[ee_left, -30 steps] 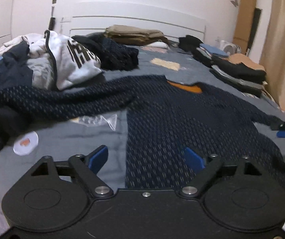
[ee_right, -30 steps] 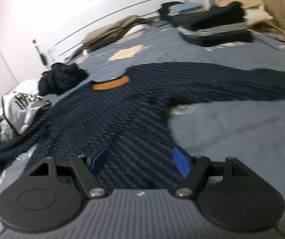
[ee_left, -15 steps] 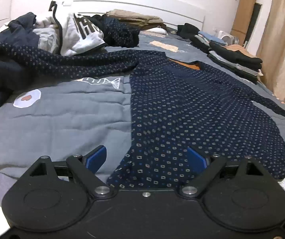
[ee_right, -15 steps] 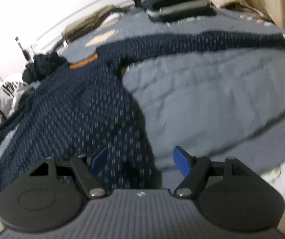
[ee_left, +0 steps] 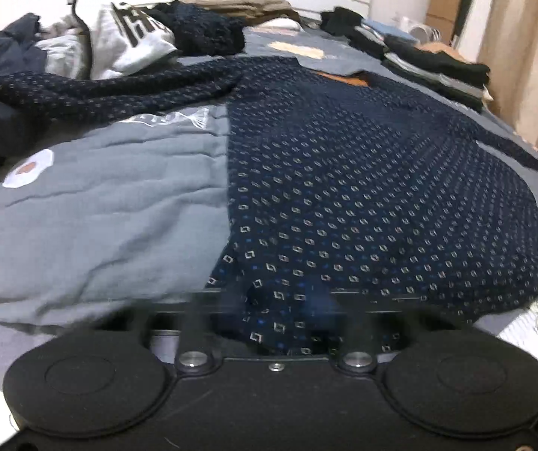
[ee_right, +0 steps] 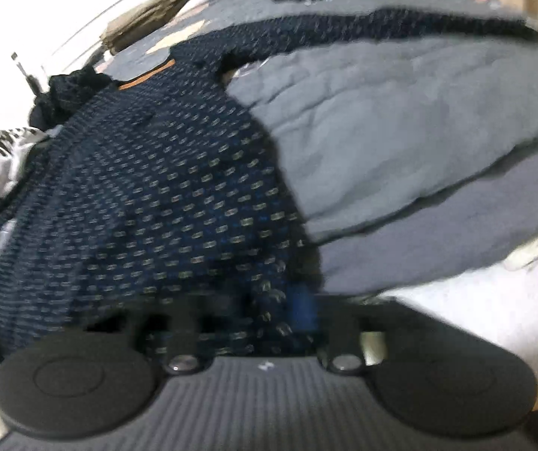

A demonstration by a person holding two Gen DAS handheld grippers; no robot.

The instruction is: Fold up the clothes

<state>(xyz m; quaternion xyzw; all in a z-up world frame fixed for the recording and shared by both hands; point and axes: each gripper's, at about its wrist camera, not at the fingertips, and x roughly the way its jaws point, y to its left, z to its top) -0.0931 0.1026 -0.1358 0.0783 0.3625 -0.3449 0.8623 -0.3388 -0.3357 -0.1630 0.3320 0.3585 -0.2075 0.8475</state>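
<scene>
Across the grey quilted bedspread [ee_left: 92, 221] lies a navy knitted sweater with small pale diamond marks and an orange neck lining [ee_left: 363, 173], front down, sleeves spread to both sides. At its near hem, the left gripper [ee_left: 280, 312] has just been closing, its jaws now pinched on the hem's left corner. The right gripper [ee_right: 287, 312] has likewise just closed, clamping the hem's right corner. Beyond the sweater, folded dark clothes [ee_left: 434, 64] sit stacked; a jumbled heap of clothes [ee_left: 92, 37] lies opposite.

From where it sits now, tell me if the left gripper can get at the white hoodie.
Probably not. The left gripper has just been closing and is shut on the sweater hem at the near edge; the hoodie lies far up the bed beyond the sleeve.
</scene>
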